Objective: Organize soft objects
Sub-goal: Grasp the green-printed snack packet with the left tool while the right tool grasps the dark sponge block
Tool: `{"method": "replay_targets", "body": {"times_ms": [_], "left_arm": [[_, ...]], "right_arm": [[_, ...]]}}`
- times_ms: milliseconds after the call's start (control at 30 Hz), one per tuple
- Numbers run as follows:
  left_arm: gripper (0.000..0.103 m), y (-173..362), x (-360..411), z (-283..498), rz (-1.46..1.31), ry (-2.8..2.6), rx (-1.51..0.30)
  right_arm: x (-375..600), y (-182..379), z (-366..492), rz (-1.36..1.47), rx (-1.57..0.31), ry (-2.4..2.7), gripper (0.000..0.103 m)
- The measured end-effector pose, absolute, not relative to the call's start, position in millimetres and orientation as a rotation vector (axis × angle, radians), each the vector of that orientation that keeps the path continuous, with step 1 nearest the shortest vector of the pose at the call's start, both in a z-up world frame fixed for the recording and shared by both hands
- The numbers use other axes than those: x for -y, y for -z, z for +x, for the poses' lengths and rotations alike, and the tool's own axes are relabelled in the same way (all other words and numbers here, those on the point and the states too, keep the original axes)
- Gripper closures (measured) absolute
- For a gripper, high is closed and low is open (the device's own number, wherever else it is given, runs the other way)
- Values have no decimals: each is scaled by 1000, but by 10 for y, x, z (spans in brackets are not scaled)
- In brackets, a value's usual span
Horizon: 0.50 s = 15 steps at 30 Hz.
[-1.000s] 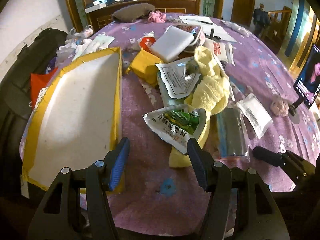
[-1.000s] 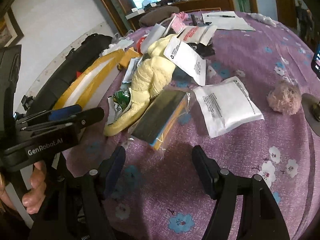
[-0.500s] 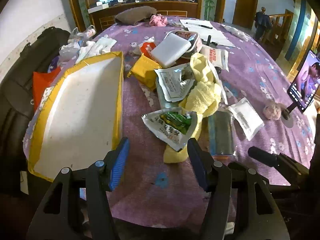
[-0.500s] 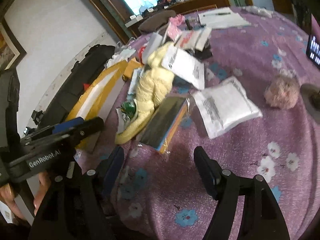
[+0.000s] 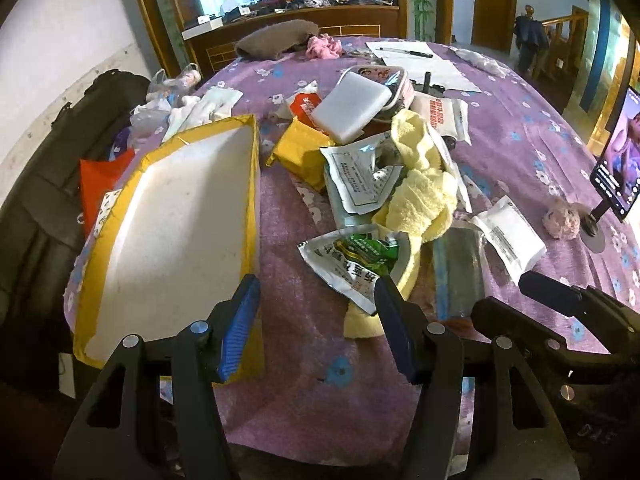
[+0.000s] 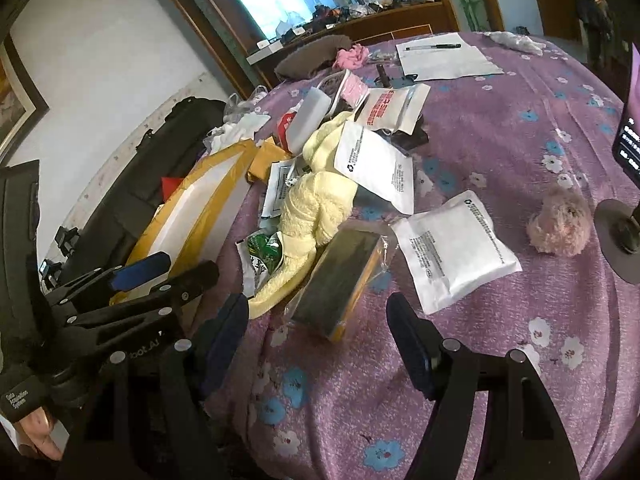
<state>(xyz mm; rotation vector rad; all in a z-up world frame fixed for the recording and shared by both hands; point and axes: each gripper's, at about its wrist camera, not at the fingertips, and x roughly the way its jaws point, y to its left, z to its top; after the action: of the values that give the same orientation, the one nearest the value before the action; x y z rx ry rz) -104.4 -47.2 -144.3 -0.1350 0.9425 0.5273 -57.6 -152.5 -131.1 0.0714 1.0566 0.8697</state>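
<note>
Both grippers hang over the near edge of the table (image 5: pixel 520 128), which is covered in a purple flowered cloth. The left gripper (image 5: pixel 316 304) has its jaws spread with nothing between them, and the right gripper (image 6: pixel 318 320) likewise. A yellow towel (image 5: pixel 420 196) lies in the middle of the table among white packets (image 6: pixel 452 252), near a yellow-edged tray (image 5: pixel 176 224) at the left edge.
</note>
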Motion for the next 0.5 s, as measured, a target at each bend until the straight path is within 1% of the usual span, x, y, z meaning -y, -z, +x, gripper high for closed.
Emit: {"method": "replay_targets", "body": {"times_ms": [167,233,333,433,467,500], "left_arm": [[44,1337,198,-1150,-272,-419,-872],[44,1296,78,-1156,-316,-370,-863],[44,1253,48,-1041,-290,-334,-865],[44,1313,56,-771,-220,-233,-941],[44,1362,49,-661,-199,-183,-982],[44,1414,42,-569,-183,-154,-1015]], "right_arm": [[1433,1379,-517,61,-1089,-841,39],[1412,1406,-487,68,-1103,-826,40],[1358,1459,-432,67,-1123,-804,40],[1259,1562,-359,53,-1161,-781,41],[1235,1606,-336,48,-1173,-773,45],[1228,1601,-347,32,-1161,-764,58]]}}
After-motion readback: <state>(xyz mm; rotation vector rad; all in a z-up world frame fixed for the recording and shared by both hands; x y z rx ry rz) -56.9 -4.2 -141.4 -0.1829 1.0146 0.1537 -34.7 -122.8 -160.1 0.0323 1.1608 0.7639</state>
